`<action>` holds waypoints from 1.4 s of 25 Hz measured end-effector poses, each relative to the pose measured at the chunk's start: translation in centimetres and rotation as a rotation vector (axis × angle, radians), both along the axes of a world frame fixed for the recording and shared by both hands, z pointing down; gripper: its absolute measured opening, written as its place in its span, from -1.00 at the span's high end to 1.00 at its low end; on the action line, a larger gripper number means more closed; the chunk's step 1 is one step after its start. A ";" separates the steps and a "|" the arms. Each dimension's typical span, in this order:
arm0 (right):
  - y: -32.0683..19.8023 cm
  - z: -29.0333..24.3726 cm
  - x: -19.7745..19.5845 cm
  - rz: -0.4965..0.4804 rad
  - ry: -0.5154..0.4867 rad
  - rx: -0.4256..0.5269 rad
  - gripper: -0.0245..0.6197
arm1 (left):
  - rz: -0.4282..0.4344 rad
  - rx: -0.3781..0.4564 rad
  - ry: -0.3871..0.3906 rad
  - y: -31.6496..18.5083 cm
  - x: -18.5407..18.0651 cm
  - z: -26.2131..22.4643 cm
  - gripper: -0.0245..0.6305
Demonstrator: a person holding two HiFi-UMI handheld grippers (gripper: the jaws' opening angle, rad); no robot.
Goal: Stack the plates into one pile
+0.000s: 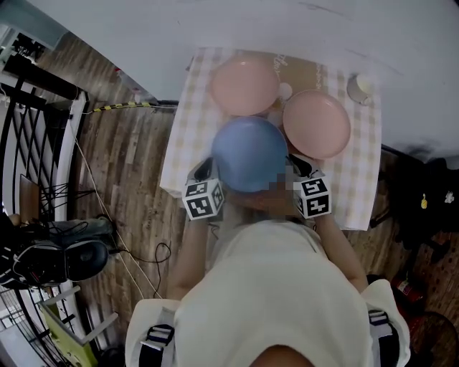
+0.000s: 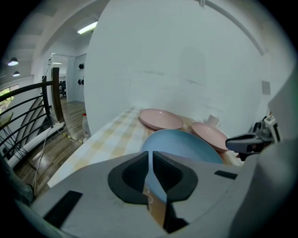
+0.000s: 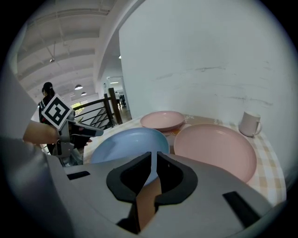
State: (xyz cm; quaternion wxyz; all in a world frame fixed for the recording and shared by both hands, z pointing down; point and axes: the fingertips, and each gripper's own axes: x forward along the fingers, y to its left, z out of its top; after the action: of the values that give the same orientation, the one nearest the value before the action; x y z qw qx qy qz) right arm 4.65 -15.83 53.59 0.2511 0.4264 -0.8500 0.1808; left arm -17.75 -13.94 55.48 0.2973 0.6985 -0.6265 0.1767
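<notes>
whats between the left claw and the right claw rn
The blue plate. In the head view it spans the whole gap between the left claw and the right claw. Each claw is shut on its rim.

Cloth [image 1: 183,122]: checked yellow and white, hanging over the table's edges.
Mug [image 1: 358,87]: white, upright, near the cloth's far right corner.
Floor [image 1: 129,165]: wood planks.
Tape [image 1: 122,106]: yellow-black, on the floor.
Railing [image 1: 36,136]: black bars, left.
Wall [image 1: 215,21]: white.
</notes>
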 end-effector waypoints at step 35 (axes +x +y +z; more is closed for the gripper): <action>-0.4 5.9 0.1 0.090 0.088 -0.219 0.45 | 0.090 -0.183 -0.009 -2.9 -0.9 5.7 0.51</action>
State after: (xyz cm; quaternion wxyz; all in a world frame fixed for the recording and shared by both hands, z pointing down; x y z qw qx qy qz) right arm 4.80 -16.26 59.52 0.3246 0.4418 -0.7933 0.2647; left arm -18.65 -16.86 61.20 0.3490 0.6949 -0.5771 0.2494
